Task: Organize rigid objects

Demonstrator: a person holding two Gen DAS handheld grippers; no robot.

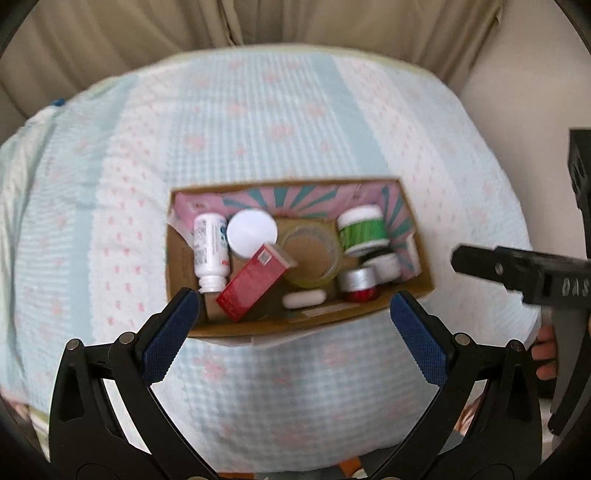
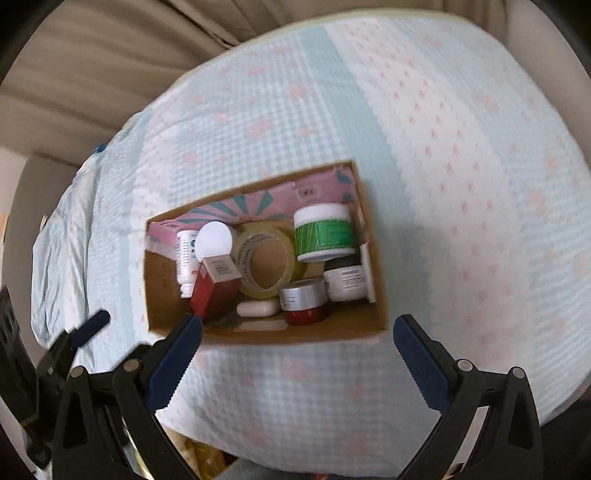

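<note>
An open cardboard box (image 1: 280,325) (image 2: 295,334) sits on a bed. Inside lie a white bottle (image 1: 209,253) (image 2: 185,258), a white round lid (image 1: 252,232) (image 2: 214,240), a red carton (image 1: 255,282) (image 2: 214,291), a tape roll (image 1: 310,260) (image 2: 264,262), a green-labelled jar (image 1: 364,230) (image 2: 325,232), a silver-and-red jar (image 1: 359,284) (image 2: 304,301), a white-labelled jar (image 1: 384,267) (image 2: 345,282) and a white oval soap (image 1: 303,298) (image 2: 257,308). My left gripper (image 1: 295,317) is open and empty just before the box. My right gripper (image 2: 297,332) is open and empty above the box's near wall; it also shows at the right of the left wrist view (image 1: 517,269).
The bed is covered by a light blue and white quilt with pink marks (image 1: 258,122) (image 2: 443,129). Beige curtains (image 1: 258,22) (image 2: 92,55) hang behind it. The left gripper's finger shows at the lower left of the right wrist view (image 2: 85,326).
</note>
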